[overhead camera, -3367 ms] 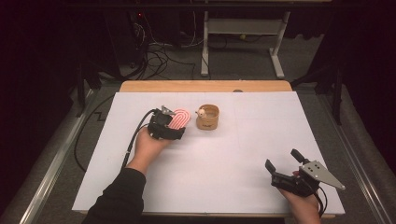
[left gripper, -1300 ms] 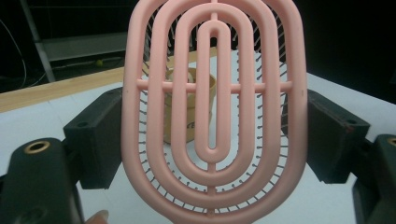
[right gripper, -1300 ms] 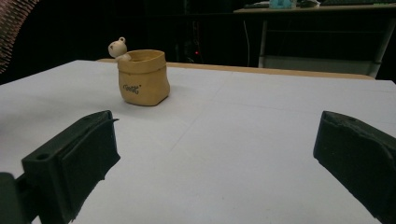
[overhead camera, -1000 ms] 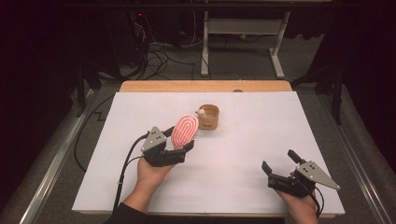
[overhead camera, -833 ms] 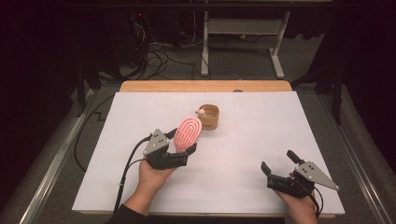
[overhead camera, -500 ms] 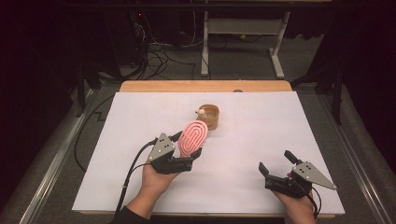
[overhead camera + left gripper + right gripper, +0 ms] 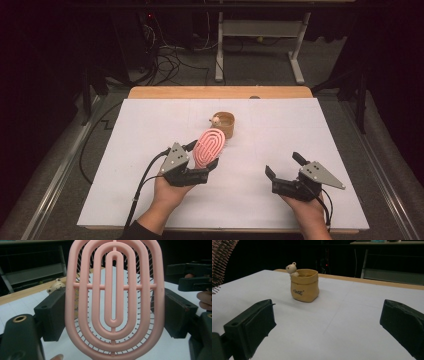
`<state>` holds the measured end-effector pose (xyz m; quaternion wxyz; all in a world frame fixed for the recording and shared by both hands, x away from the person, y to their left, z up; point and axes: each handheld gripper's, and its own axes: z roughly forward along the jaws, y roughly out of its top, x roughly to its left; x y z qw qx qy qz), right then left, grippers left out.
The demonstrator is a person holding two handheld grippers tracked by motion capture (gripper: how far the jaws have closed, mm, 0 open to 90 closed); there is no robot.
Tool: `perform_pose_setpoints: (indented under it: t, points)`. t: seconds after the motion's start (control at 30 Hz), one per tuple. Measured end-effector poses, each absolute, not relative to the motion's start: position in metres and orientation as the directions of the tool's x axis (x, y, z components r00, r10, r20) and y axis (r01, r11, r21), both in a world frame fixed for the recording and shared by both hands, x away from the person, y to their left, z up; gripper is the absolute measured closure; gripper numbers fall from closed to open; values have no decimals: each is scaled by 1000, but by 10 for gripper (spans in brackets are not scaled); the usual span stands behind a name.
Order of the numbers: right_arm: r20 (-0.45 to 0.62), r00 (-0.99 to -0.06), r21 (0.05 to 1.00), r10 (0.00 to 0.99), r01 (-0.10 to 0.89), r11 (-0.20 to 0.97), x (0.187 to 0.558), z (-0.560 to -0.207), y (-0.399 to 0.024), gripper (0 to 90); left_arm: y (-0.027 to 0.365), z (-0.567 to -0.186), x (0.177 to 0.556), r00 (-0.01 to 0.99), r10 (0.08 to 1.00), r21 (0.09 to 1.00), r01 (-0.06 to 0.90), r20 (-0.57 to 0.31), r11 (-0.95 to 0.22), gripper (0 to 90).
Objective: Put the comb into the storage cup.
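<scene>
A: From the high view, what is the left gripper [image 7: 204,156] doing?

B: It holds a pink brush [image 7: 209,147]. The brush stands up from the jaws, and its long side leans away toward the pot [image 7: 223,123]. The pot sits on the white counter [image 7: 125,165], just past the tip of the brush.

A: And the right gripper [image 7: 283,166]?

B: Its jaws are wide, with nothing in them. It hangs low over the counter, well apart from the pot. The left one is much nearer the pot.

A: What about the left gripper view?

B: The brush [image 7: 114,297] is right in front. A black jaw presses on each edge, so the grip is wide but firm. Thin pins poke out behind the pink rings. The bottom of the brush is cut off. A little bear [image 7: 56,285] peeks out on the left; the rest of the pot is hidden behind the brush and jaw. The other gripper [image 7: 192,278] shows at the right edge.

A: And the right gripper view?

B: The pot [image 7: 304,285] stands straight ahead, up and away between the two open jaws. The bear [image 7: 291,268] sits on its rim. I can't see inside the pot. The brush pins [image 7: 222,257] show in the top left corner, mostly cut off.
</scene>
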<state>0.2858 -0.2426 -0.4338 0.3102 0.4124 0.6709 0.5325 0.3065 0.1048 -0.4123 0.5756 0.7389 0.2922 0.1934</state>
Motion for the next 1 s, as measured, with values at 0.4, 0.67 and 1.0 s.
perform_pose_setpoints:
  t: [0.4, 0.67, 1.0]
  points:
    - [6, -525, 960, 851, 241, 143, 311, -418, -206, 0, 109, -411, 308, 747, 662, 964, 213, -54, -161, 181]
    - [22, -514, 966, 857, 231, 113, 321, -415, -195, 1, 107, -412, 306, 744, 667, 963, 207, -39, -175, 182]
    - [16, -539, 953, 842, 262, 150, 309, -426, -197, 1, 100, -414, 300, 750, 662, 962, 189, -14, -194, 181]
